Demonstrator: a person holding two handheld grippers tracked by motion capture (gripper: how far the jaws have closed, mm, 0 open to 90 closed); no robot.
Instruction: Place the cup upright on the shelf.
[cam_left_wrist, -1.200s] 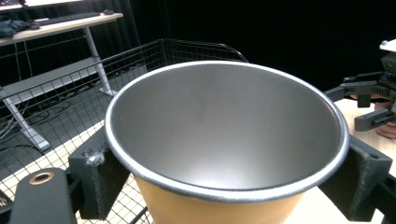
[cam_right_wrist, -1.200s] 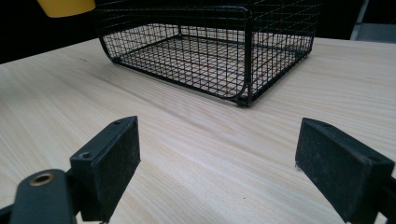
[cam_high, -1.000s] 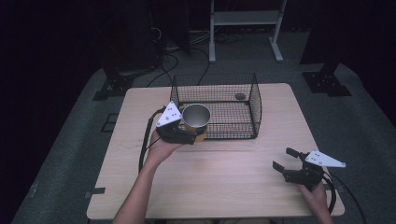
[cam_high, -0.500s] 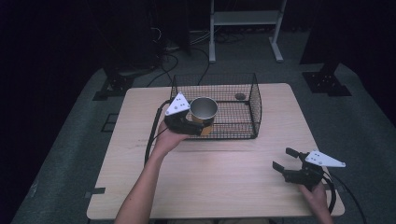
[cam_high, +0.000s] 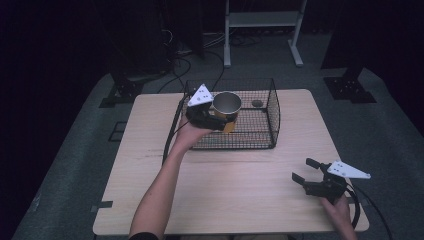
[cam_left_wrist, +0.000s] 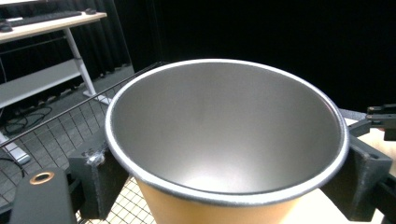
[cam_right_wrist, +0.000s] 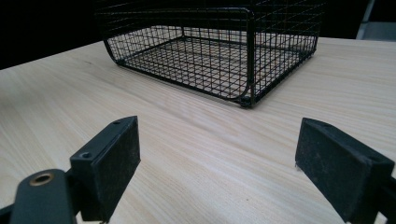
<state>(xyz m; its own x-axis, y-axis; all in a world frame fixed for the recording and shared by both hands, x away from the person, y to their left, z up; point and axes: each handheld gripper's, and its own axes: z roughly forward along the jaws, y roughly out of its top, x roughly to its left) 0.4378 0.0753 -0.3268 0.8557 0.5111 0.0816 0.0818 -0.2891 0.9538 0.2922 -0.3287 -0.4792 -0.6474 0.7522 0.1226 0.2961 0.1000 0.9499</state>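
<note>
The left gripper (cam_high: 216, 120) clamps its 2 jaws on the sides of the metal cup (cam_high: 227, 103), orange outside, and holds it upright above the wire basket (cam_high: 272, 112), at the basket's 9 o'clock side, probably to lower it inside. The right gripper (cam_high: 306, 170) rests with jaws wide open and holding nothing, at 4 o'clock on the table (cam_high: 150, 165), out of the way

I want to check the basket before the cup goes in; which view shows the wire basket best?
The high view: the whole wire basket with a small dark thing inside. The right gripper view shows its near corner and floor; the left gripper view, just mesh behind the cup.
</note>
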